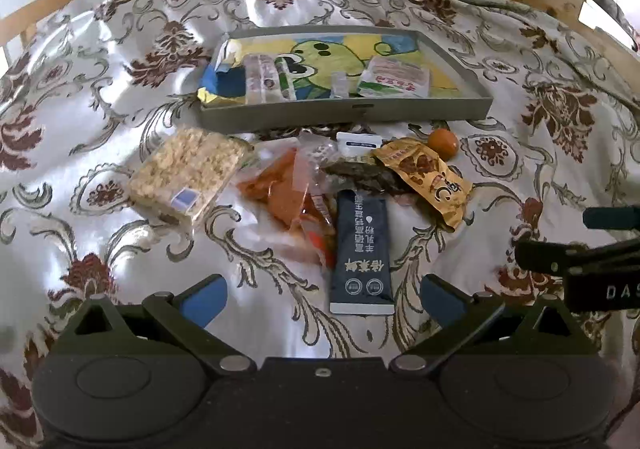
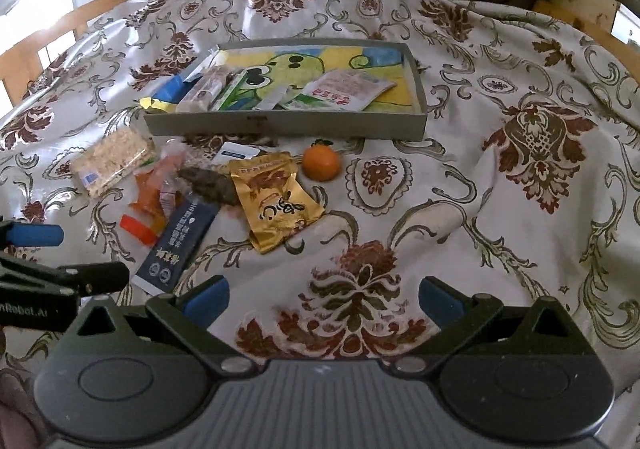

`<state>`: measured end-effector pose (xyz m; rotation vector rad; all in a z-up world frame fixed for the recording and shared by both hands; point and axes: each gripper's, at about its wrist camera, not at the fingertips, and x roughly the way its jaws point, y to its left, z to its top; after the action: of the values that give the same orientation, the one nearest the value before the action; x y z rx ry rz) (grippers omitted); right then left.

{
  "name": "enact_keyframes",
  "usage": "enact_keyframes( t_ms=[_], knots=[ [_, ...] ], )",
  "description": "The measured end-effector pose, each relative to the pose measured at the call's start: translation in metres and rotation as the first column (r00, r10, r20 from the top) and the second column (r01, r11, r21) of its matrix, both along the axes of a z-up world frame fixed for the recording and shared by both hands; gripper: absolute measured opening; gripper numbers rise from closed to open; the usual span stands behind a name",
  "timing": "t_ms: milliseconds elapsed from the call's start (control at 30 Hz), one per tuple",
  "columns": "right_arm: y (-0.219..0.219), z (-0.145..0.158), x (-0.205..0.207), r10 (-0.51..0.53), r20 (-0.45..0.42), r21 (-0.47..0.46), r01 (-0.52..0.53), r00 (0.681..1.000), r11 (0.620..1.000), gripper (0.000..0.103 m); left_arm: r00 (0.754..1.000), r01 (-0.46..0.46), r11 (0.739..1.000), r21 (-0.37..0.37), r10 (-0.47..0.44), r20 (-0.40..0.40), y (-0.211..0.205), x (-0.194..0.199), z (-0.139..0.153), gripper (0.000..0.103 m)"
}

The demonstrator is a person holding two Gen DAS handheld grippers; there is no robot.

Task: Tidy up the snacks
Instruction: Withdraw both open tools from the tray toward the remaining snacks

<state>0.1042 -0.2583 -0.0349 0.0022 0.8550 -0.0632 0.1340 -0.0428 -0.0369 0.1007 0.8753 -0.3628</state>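
A: Which snack is nearest the left gripper [image 1: 320, 299]?

B: The dark blue powder sachet [image 1: 362, 253], lying flat on the patterned cloth [image 1: 520, 169] at about 12 o'clock from its fingers [image 1: 208, 299]. They are spread wide and hold nothing. The right gripper [image 2: 322, 299] is likewise spread and empty over bare cloth.

A: How would it handle?

B: Light and thin, I'd judge, with a slick film. Pinching a short sealed end should beat pressing on the flat face, and the soft cloth may bunch underneath.

A: The others?

B: The gold foil packet [image 2: 276, 197] looks crinkly and slippery, so take it at an edge. The puffed-rice block [image 1: 188, 173] seems brittle; grip it gently across its sides. The small orange [image 2: 321, 162] could roll.

A: And the grey tray [image 1: 348, 111]?

B: At 12 o'clock beyond the pile, already holding several packets.

A: Anything unclear?

B: The overlapping clear wrappers [image 1: 296, 189] and a dark lump [image 2: 212, 185] can't be identified, and a white packet [image 1: 356, 141] is mostly buried.
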Motion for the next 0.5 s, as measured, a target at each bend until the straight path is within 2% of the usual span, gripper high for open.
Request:
enact_keyframes(
  t_ms=[200,400,500],
  knots=[
    [-0.001,-0.002,0.005,0.003,-0.004,-0.010,-0.003,1.000,1.000,0.103,1.000,-0.007,1.000,-0.001,0.007,0.007,0.000,0.005,-0.002,0.102],
    [0.003,0.007,0.012,0.039,0.063,-0.078,-0.034,0.997,0.996,0.103,0.999,-0.005,0.999,-0.034,0.006,0.043,0.001,0.008,0.001,0.102],
    [0.004,0.012,0.016,0.051,0.097,-0.072,-0.044,0.994,0.996,0.103,0.999,0.002,0.999,-0.044,0.001,0.052,0.000,0.009,0.002,0.102]
  ],
)
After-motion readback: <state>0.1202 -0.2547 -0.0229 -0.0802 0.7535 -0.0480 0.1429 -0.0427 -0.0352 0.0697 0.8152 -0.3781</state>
